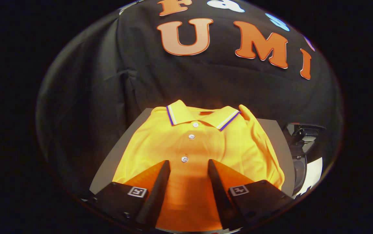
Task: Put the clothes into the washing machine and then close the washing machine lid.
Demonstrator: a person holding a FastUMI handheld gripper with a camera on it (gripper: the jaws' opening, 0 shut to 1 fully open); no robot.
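Here: one folded yellow polo shirt [202,143], striped collar, three white buttons, lying flat on a grey table [272,133]. My gripper [188,166] hovers over its lower placket, fingers apart, the fabric showing between them.

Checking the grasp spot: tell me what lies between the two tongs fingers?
In the gripper view, the open tongs straddle the yellow polo shirt's button placket; its lowest button sits between the fingertips.

I see a grey table [115,156] in front of the booth's black cloth wall [108,81]. The cloth hangs in loose folds behind the table's far edge.
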